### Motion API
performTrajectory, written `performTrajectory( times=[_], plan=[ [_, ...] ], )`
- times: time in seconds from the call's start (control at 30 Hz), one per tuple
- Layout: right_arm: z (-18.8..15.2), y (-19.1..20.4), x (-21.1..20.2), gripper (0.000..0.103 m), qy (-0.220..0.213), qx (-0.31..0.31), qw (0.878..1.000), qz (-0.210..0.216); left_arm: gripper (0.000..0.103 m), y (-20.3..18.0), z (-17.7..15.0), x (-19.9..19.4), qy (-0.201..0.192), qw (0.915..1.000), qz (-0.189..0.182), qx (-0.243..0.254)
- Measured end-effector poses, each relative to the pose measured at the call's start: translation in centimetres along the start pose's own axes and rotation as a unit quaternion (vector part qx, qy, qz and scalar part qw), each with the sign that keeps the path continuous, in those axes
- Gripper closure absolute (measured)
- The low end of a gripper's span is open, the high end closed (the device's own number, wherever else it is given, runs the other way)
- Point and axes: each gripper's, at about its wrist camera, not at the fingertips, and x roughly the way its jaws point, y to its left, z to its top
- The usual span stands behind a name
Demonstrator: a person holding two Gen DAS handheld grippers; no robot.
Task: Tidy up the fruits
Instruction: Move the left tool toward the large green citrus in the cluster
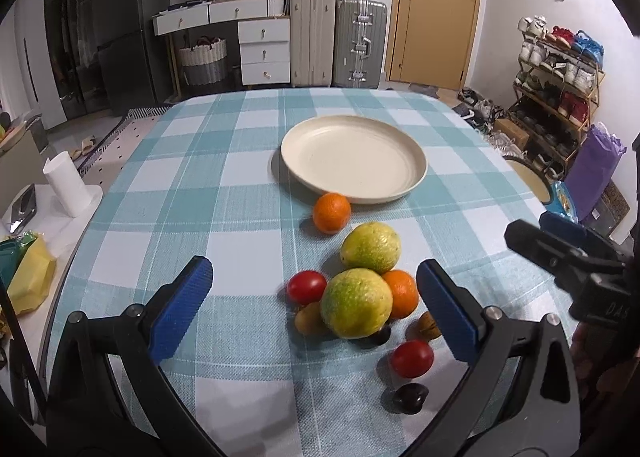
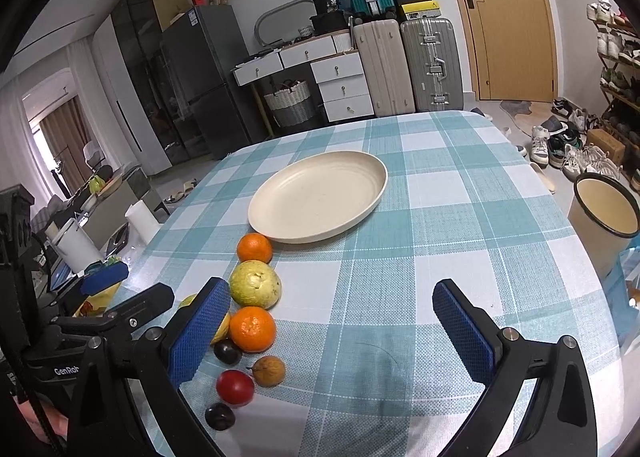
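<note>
A cream plate (image 1: 353, 157) (image 2: 318, 199) sits empty in the middle of the checked tablecloth. In front of it lies a cluster of fruit: an orange (image 1: 331, 212) (image 2: 254, 247) touching the plate's rim, two yellow-green guavas (image 1: 370, 246) (image 1: 355, 303) (image 2: 255, 283), a second orange (image 1: 402, 293) (image 2: 252, 328), two red tomatoes (image 1: 306, 287) (image 1: 411, 357) (image 2: 235, 387), dark plums (image 1: 409, 397) (image 2: 219, 415) and small brown fruits (image 2: 269, 370). My left gripper (image 1: 316, 307) is open and empty, its pads either side of the cluster. My right gripper (image 2: 332, 331) is open and empty over bare cloth right of the fruit.
The right gripper's body (image 1: 568, 257) shows at the right of the left wrist view. A cream pot (image 2: 606, 217) stands off the table's right edge. A white roll (image 1: 68, 183) and a yellow bag (image 1: 30, 277) sit past the left edge.
</note>
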Motion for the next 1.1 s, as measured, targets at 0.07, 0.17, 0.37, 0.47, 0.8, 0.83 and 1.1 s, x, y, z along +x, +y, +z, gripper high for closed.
performTrajectory(
  times=[0.07,0.17,0.37,0.47,0.8,0.83,1.1],
  plan=[
    [-0.1,-0.1,0.1,0.0,0.001,0.001,1.0,-0.001,0.001,0.2,-0.3,0.2,0.004,1.0,-0.003,-0.002],
    [-0.2,-0.2,0.2,0.0,0.003,0.004,1.0,0.0,0.001,0.3,-0.5,0.4,0.009,0.9999,-0.009,-0.005],
    [-0.4,-0.4,0.5,0.0,0.005,0.007,1.0,0.0,0.002,0.5,-1.0,1.1,0.02,0.9997,-0.013,-0.005],
    [-0.4,-0.4,0.6,0.0,0.008,0.006,1.0,-0.001,0.007,0.6,-1.2,1.6,0.029,0.9994,-0.021,-0.005],
    [-0.7,-1.0,1.0,0.0,0.012,0.013,1.0,-0.002,0.018,-0.1,-1.5,2.8,0.048,0.9977,-0.048,0.008],
    [-0.7,-1.1,1.1,0.0,0.012,0.014,1.0,-0.002,0.022,-0.1,-1.5,3.0,0.053,0.9974,-0.048,0.008],
    [-0.8,-1.5,1.1,0.0,0.014,0.019,1.0,-0.004,0.034,-0.4,-1.4,3.7,0.071,0.9955,-0.061,0.014]
  ],
)
